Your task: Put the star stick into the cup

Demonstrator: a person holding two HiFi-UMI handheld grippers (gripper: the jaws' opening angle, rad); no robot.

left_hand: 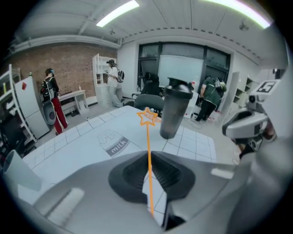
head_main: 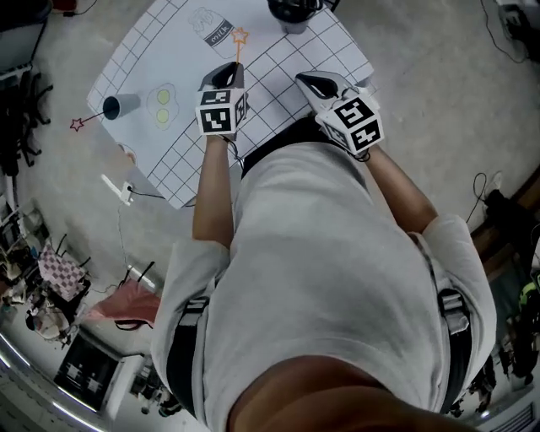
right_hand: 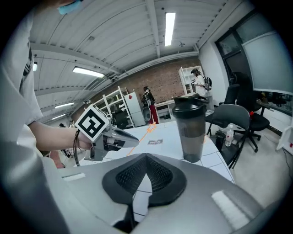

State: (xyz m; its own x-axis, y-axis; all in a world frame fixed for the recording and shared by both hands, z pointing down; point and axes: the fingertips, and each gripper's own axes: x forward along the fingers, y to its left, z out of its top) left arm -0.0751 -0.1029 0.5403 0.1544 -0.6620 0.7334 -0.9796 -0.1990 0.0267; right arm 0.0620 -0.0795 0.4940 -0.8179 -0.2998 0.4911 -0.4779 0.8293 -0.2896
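An orange star stick (left_hand: 148,141) runs forward between the jaws of my left gripper (left_hand: 149,154), which is shut on it. Its star (head_main: 240,36) points toward the far side of the gridded table mat (head_main: 278,63). In the head view my left gripper (head_main: 228,71) hovers over the mat's near middle. A small grey cup (head_main: 119,105) lies at the mat's left end, with a red star stick (head_main: 80,123) reaching out from its dark mouth. My right gripper (head_main: 306,81) hangs to the right, shut and empty (right_hand: 146,156).
A tall dark shaker bottle (head_main: 291,10) (left_hand: 176,109) (right_hand: 192,128) stands at the far edge of the mat. Milk carton (head_main: 211,29) and fried egg (head_main: 163,105) pictures are printed on the mat. Office chairs (right_hand: 238,116) and people stand in the background.
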